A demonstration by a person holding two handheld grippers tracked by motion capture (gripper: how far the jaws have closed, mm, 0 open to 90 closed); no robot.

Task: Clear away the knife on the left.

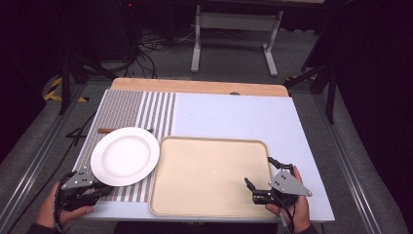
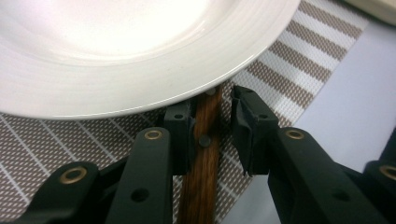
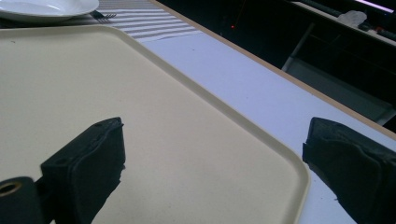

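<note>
Left tool (image 2: 212, 133) narrowly parted around wooden handle (image 2: 201, 163), one pad touching; right tool (image 3: 212, 177) wide open, holding nothing.

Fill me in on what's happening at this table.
A person works two handheld grippers. The left gripper has its jaws around a wooden handle that runs under the white plate on the striped mat; one pad touches it, the other stands just clear. The right gripper hangs open over the near corner of the bare beige tray.

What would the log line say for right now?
left gripper: jaws around wooden handle, right pad apart | handle: runs under white plate | right gripper: open over tray corner
</note>
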